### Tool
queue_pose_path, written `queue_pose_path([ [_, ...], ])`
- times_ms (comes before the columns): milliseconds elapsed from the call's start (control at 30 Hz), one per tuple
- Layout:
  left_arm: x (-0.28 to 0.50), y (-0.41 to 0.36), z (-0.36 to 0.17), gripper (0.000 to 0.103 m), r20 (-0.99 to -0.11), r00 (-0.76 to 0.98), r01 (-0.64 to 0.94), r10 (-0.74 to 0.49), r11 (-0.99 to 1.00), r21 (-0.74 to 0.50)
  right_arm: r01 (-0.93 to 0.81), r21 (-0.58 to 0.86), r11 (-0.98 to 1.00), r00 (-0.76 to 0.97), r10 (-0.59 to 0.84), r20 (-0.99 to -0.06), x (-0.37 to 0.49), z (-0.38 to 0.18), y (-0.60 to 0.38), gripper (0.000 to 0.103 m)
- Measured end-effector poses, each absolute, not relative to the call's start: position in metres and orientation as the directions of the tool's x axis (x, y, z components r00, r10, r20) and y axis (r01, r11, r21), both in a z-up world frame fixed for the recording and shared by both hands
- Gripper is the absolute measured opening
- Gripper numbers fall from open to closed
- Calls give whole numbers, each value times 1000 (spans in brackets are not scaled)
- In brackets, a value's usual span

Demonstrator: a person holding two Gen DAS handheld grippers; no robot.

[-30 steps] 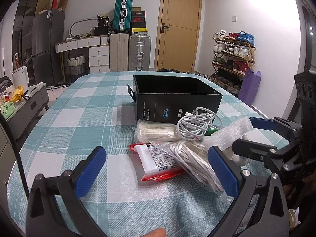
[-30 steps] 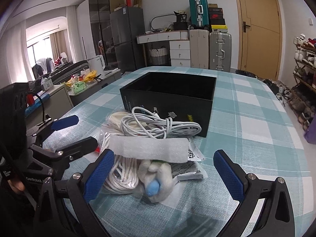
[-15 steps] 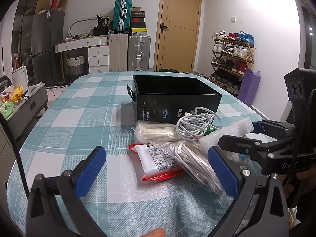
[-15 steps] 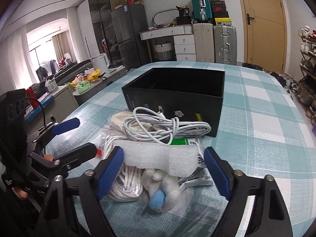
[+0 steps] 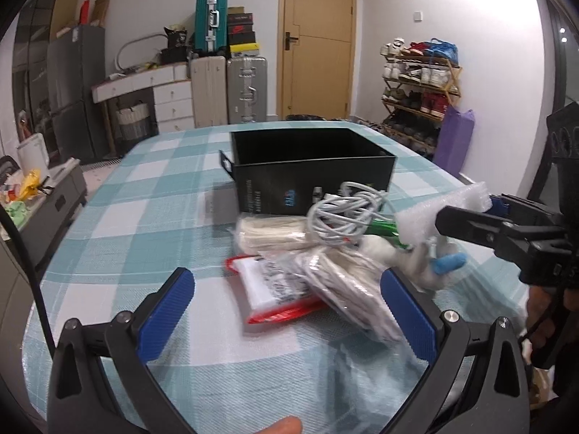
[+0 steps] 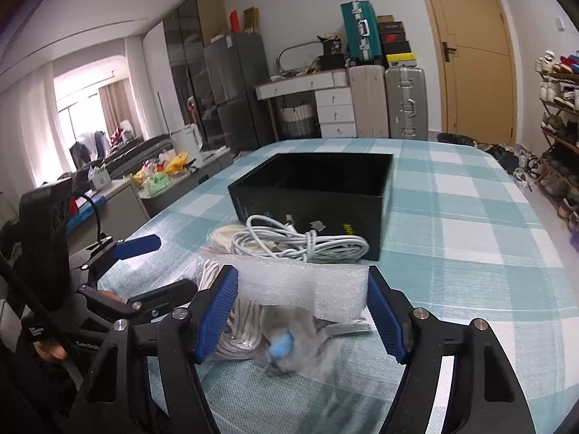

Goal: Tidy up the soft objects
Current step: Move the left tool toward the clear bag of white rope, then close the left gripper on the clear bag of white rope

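A heap of soft things lies on the checked table before an open black box (image 5: 311, 177) (image 6: 318, 195): a white foam sheet (image 6: 302, 285) (image 5: 438, 217), a coiled white cable (image 6: 300, 242) (image 5: 343, 217), bagged white rope (image 5: 347, 285), a cream bundle (image 5: 271, 235), a red-edged packet (image 5: 267, 296) and a white cloth with a blue tip (image 6: 282, 347) (image 5: 447, 264). My right gripper (image 6: 302, 316) has its pads against both ends of the foam sheet. My left gripper (image 5: 289, 318) is open and empty, just short of the rope bag.
The table (image 5: 144, 217) has a teal and white checked cloth. Beyond it are suitcases (image 5: 228, 90), a white desk, a fridge, a wooden door and a shoe rack (image 5: 416, 86). A low cabinet with clutter stands left of the table.
My right gripper has moved forward and closed its jaws from wide open onto the foam sheet. The left gripper stayed open and barely moved.
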State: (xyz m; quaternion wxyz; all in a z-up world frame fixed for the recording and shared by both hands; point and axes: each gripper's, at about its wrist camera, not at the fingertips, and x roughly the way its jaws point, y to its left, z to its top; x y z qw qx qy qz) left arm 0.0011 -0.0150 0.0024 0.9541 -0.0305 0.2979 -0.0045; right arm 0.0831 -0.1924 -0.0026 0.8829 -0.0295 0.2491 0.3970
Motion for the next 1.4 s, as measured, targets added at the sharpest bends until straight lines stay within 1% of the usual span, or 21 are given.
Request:
queue_pose_path([
  [133,2,-23,2,103,-584,808,25,-81,994,-103,-698,157,698,578,680,-451,84,-1,-204,71],
  [233,4,-32,-1,103,-601,796,26,-77,995,-93,-691,164,704,584,678,-447,85,0,-210,71],
  [333,4,-38,-3,102,-602,788,72,-129,990,-119,-688,163,707,588,676,-445,85,-1,-211,71],
  [367,5,-40,-3,101,-602,785,83,-143,989,-126,-688,163,707,589,676,-443,85,-1,-211,71],
  [433,5,-43,-4,96,-601,779,117,-181,983,-144,-689,165,706,589,677,-441,85,-1,-212,71],
  [467,5,-44,-4,89,-604,773,130,-191,981,-144,-690,165,705,588,679,-441,85,-2,-212,72],
  [533,5,-47,-5,82,-614,764,144,-200,980,-141,-690,164,705,587,678,-442,86,-3,-211,71],
  [600,5,-50,-7,69,-623,750,165,-222,975,-149,-690,164,705,588,678,-441,86,-3,-211,71],
  [667,5,-52,-7,67,-628,746,169,-222,975,-144,-690,164,705,587,678,-442,86,-3,-211,71],
  [700,5,-53,-8,63,-628,746,171,-222,975,-142,-690,166,705,587,678,-442,86,-3,-211,71],
  [733,5,-53,-8,61,-630,743,173,-226,974,-145,-689,165,705,588,678,-441,86,-3,-211,71],
  [1033,11,-49,-20,60,-682,660,199,-314,949,-245,-693,162,703,589,681,-436,85,-3,-209,71],
  [1133,11,-49,-19,60,-680,659,197,-321,946,-257,-693,162,702,588,681,-436,85,-3,-209,71],
  [1333,22,-44,-19,60,-673,649,178,-355,931,-319,-697,164,698,585,685,-433,85,-4,-209,71],
  [1367,24,-44,-19,58,-672,649,174,-356,930,-324,-697,164,698,586,686,-432,85,-4,-209,71],
  [1400,25,-45,-18,52,-670,650,176,-359,928,-327,-698,164,697,584,687,-432,85,-5,-209,71],
])
